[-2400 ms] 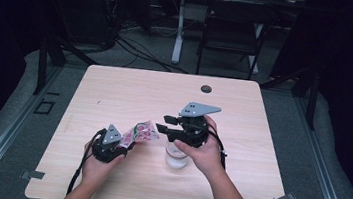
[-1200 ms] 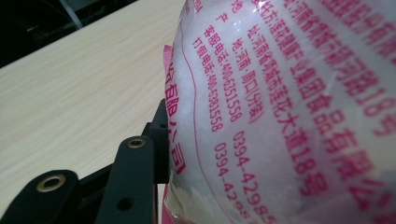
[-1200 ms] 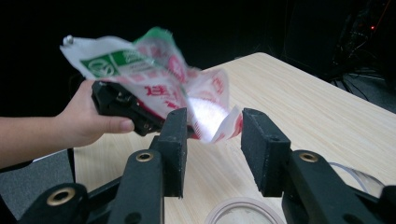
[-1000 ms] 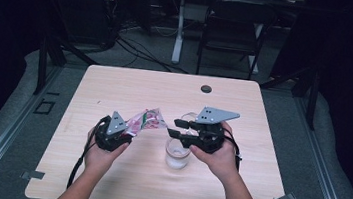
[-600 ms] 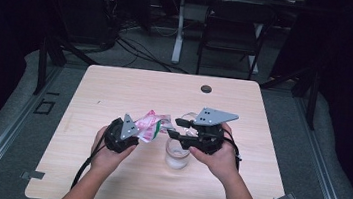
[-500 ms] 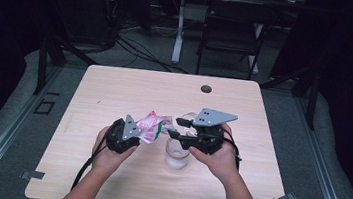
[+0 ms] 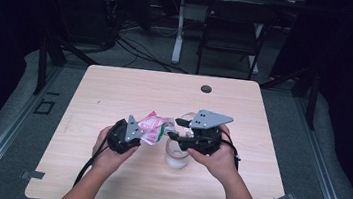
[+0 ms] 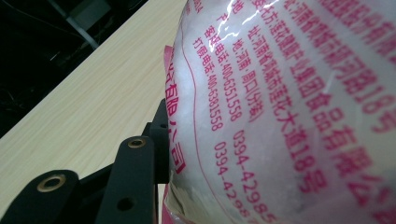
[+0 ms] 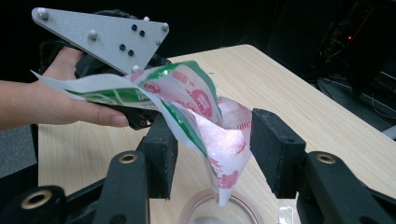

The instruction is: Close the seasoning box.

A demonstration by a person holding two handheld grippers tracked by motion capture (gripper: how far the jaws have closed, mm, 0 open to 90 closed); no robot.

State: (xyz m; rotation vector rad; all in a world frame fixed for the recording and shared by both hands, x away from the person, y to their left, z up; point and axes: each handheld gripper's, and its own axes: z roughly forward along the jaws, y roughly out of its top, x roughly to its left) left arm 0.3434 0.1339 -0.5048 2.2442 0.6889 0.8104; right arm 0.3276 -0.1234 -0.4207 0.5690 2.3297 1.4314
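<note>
In the high view, a light wooden table carries the work near the middle of its near half. The left gripper holds a pink, white and green bag by its body, the bag reaching toward the right gripper. Just below the bag's far end a clear glass cup stands upright on the table, nearer the near edge than the far one. The right gripper, topped by its grey three-cornered plate, sits just above and beside the cup. A small dark round disc lies near the far edge, well apart from everything else.

In the left gripper view, the bag is pressed close against the camera, its clear film printed with red characters and packed with white grains. One black jaw lies tight against the bag's side, so this gripper is clamped on it.

In the right gripper view, the jaws stand apart and have just been opening; the bag's torn tip hangs between them, clear of the right pad, though whether it brushes the left one I cannot tell. The tip points down into the cup's rim.
</note>
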